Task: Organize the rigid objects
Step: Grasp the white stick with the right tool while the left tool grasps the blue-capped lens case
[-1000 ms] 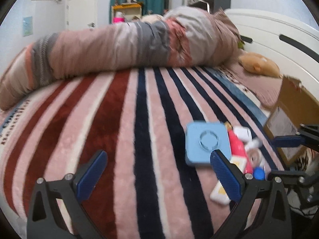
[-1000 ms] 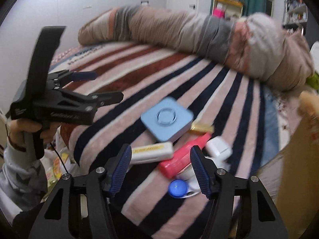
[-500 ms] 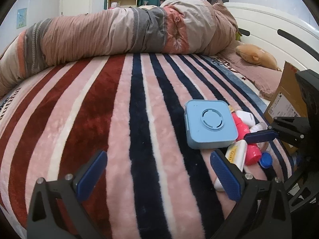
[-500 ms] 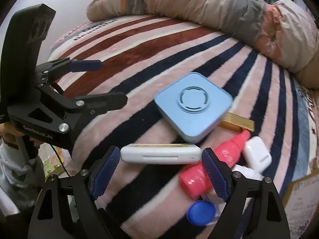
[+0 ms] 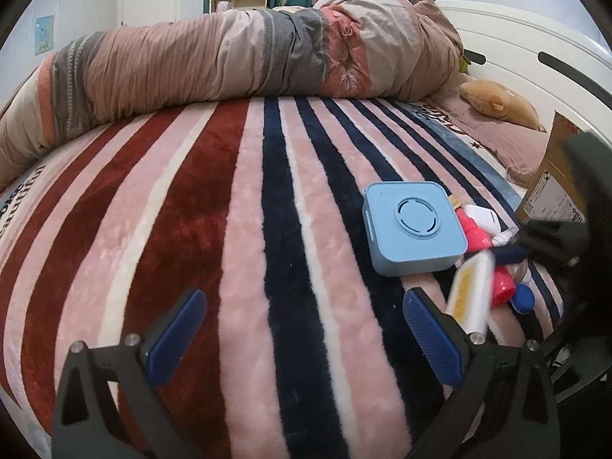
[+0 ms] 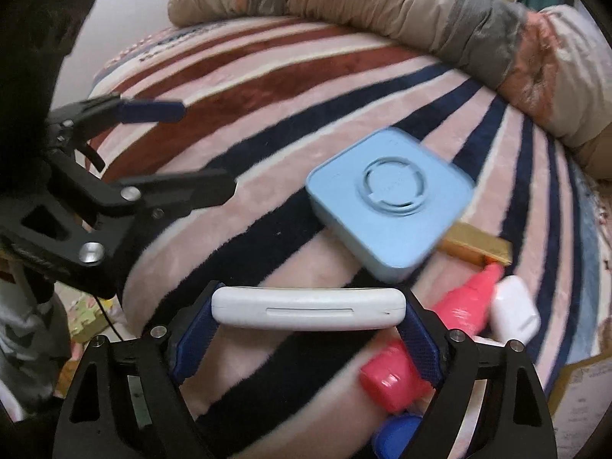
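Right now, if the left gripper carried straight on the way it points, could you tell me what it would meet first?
Most likely the striped blanket. The left gripper stands open over bare pile, with nothing between its fingers. The blue square box lies to the right of that line, though depth is hard to judge.

The striped blanket [image 5: 244, 229] on the bed is thick, plush pile with a soft sheen, and the rolled quilt [image 5: 229, 57] behind it is matt, crinkled cloth. The blue box [image 6: 390, 199] and the white case [image 6: 308, 308] look like smooth plastic, the box matt and the case faintly glossy; the pink bottle [image 6: 459, 306] is shiny plastic. The right gripper [image 6: 306, 340] is matt black plastic with bright metal screws and ribbed blue pads [image 6: 419, 334], and the cardboard box [image 5: 554, 187] is dull brown with a paper label.
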### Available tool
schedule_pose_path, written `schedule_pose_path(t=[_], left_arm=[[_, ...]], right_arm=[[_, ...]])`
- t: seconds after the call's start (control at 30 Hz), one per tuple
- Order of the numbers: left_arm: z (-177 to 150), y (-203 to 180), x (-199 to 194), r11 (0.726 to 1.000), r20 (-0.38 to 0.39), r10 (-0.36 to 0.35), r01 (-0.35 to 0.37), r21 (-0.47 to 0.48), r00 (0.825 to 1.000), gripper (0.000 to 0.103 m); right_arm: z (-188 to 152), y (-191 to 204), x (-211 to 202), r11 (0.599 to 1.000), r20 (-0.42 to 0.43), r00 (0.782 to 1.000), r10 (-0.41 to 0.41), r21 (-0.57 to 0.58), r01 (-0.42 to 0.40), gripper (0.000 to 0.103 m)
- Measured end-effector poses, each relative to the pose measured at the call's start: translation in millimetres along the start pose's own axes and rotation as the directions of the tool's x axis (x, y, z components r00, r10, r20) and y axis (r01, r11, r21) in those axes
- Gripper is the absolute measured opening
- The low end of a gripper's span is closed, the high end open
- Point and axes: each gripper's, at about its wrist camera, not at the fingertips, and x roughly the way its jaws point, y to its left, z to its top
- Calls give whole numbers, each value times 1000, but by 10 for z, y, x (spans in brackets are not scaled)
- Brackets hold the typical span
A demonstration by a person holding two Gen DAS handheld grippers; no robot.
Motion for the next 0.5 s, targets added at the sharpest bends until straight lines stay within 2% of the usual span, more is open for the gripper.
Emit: schedule_pose_path(t=[0.1,0.2,0.27,0.3,0.37,0.47,0.5], left_arm=[[-23,-76,-17,999,0,-39,39,26,999,102],[-49,-285,-10,983,-15,-167,168,74,986,101],[-57,-459,13,961,-37,-251,254,107,967,92],[-59,-564,34,947,-57,-294,299,119,954,88],[-55,-780,77,910,-102,-378,389,142,920,72],[-65,-1087,125,841,-147,-491,511,175,859,70],[-63,-1178,150,813,-164,-530,554,181,832,70]], right_arm=[[-16,-52,-334,998,71,996,-52,31,50,85],[-22,-168,-732,980,110,977,-181,98,171,85],[-34,-226,-895,960,108,958,-266,118,253,85],[-58,-280,-994,947,107,947,-304,142,288,85],[-94,-361,-1117,936,104,941,-322,182,300,85],[-153,-441,-1262,925,114,932,-344,210,316,85],[-162,-448,-1310,922,123,927,-353,215,322,85]])
